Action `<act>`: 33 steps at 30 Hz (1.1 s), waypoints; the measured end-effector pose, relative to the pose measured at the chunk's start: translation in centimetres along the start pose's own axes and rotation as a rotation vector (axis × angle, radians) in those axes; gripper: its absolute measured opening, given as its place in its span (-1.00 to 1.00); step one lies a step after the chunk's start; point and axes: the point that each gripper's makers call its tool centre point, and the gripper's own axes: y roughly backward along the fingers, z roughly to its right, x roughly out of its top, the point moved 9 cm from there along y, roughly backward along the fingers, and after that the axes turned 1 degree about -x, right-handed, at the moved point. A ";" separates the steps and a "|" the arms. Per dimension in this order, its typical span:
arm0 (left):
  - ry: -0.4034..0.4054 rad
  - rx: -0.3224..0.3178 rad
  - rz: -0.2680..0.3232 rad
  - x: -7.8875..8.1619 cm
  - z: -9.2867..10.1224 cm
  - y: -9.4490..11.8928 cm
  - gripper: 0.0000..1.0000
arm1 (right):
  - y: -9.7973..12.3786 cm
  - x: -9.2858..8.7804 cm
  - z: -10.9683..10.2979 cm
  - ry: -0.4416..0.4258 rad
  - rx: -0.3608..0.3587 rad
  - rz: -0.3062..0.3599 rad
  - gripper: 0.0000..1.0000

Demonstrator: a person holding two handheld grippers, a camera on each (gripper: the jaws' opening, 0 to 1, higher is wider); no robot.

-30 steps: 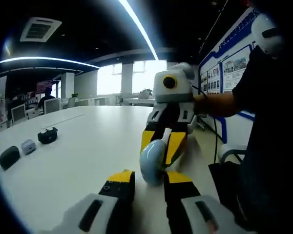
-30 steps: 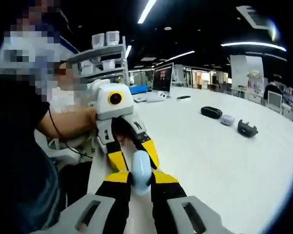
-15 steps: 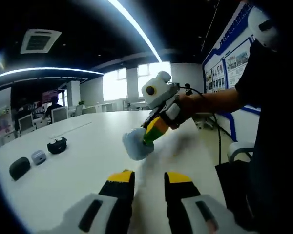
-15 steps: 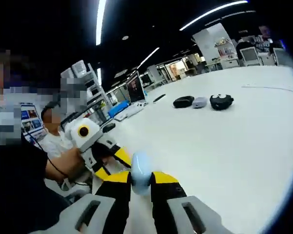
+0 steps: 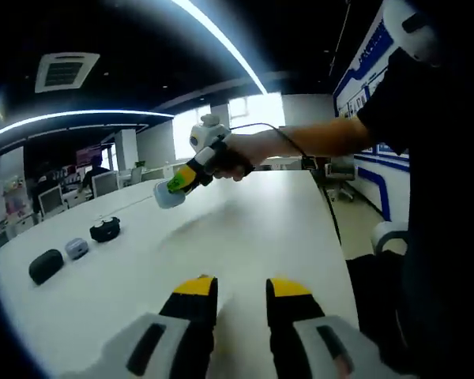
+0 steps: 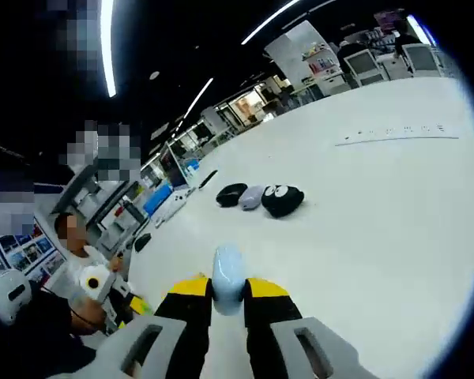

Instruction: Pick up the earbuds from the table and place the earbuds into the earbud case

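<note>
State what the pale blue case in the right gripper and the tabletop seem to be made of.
Pale blue case: probably smooth moulded plastic, semi-gloss; rounded shell with a soft highlight. White tabletop: likely laminate or painted board, smooth and slightly glossy, catching faint reflections of the ceiling light; the core cannot be told.

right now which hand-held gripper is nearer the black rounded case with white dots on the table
Right. The right hand-held gripper, shut on a pale blue oval case, is out over the white table toward the black rounded case. The left hand-held gripper hangs back at the near table edge.
</note>
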 end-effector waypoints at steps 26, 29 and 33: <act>0.261 0.277 0.055 -2.2 0.4 6.4 0.19 | -5.8 6.1 9.4 -0.376 -0.045 -0.140 -0.70; 0.275 0.279 0.062 -2.3 0.5 6.6 0.23 | -6.0 6.6 10.0 -0.408 -0.034 -0.171 -0.70; 0.299 0.277 0.085 -2.2 0.4 6.9 0.24 | -6.2 7.0 10.1 -0.440 -0.023 -0.217 -0.69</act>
